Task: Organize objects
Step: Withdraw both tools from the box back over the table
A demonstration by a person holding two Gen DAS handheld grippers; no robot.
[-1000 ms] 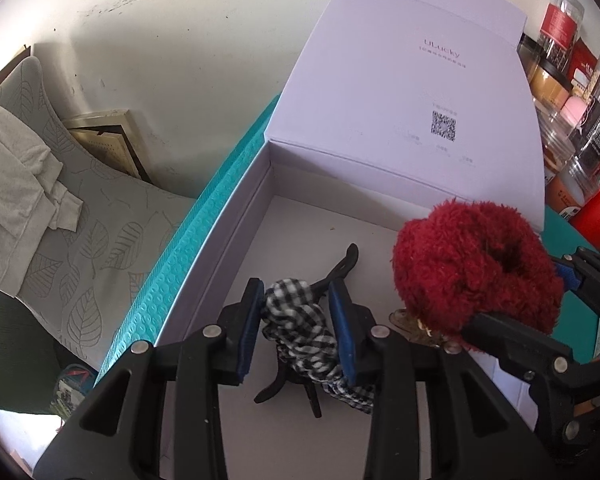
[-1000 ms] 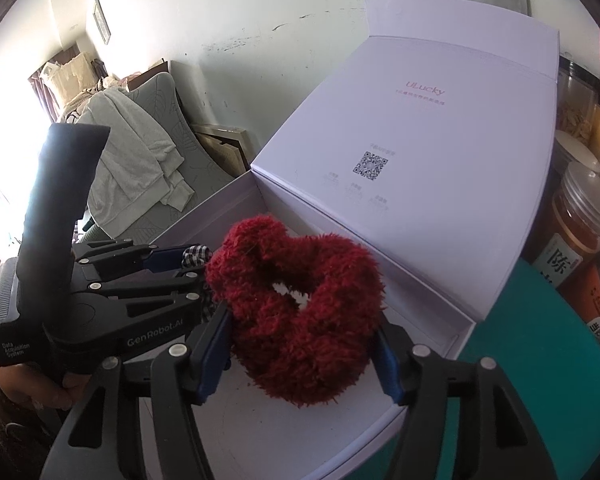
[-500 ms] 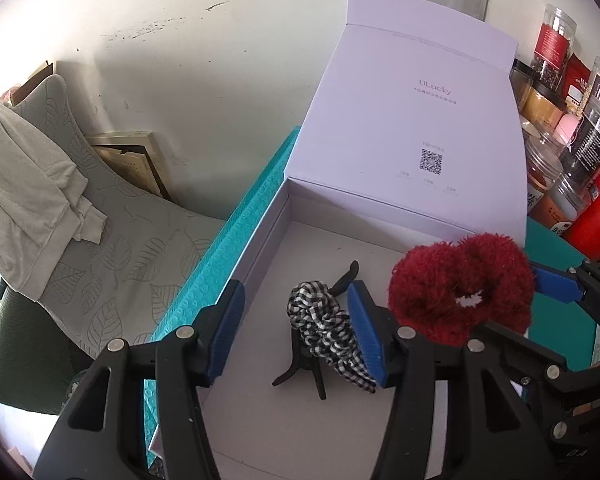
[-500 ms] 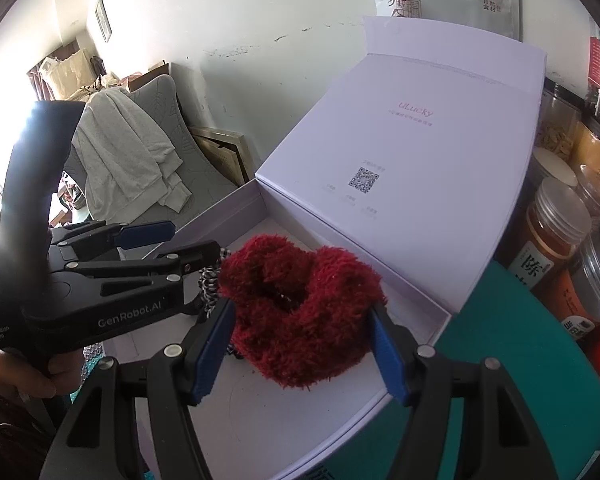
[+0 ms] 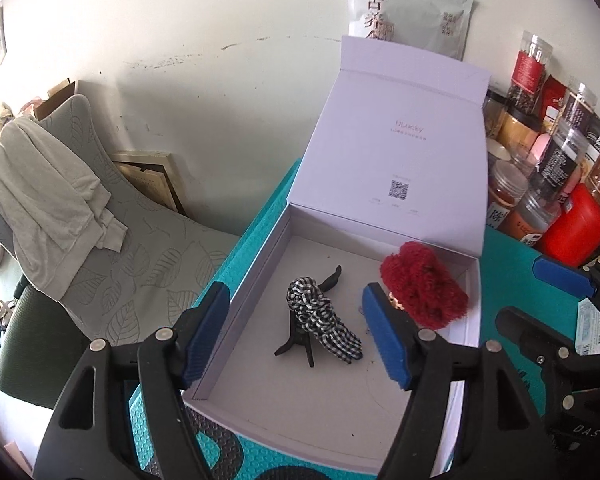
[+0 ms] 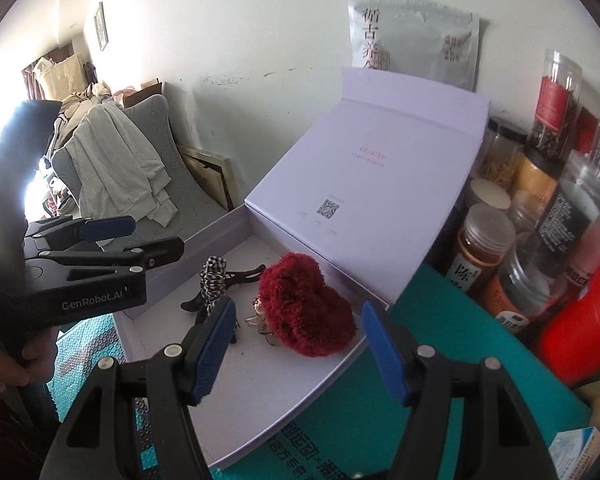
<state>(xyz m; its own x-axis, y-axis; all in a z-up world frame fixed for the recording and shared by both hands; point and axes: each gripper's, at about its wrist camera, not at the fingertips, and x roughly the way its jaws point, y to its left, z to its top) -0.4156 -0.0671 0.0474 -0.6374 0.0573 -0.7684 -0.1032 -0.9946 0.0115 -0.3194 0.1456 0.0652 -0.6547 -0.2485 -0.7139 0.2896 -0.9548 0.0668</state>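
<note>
Red and fluffy, the scrunchie (image 5: 424,284) lies in the white box (image 5: 256,280) near its right wall, beside the checked scrunchie (image 5: 320,316) draped over a black claw clip (image 5: 296,340). Only the right wrist view shows a clear clip (image 6: 256,320) tucked against the red one (and a hand (image 6: 4,364) gripping the left tool). The left gripper (image 5: 296,332), jaws just opened, hangs above the checked scrunchie, touching nothing. The right gripper (image 6: 296,344) stands apart above the red scrunchie, clear of it.
</note>
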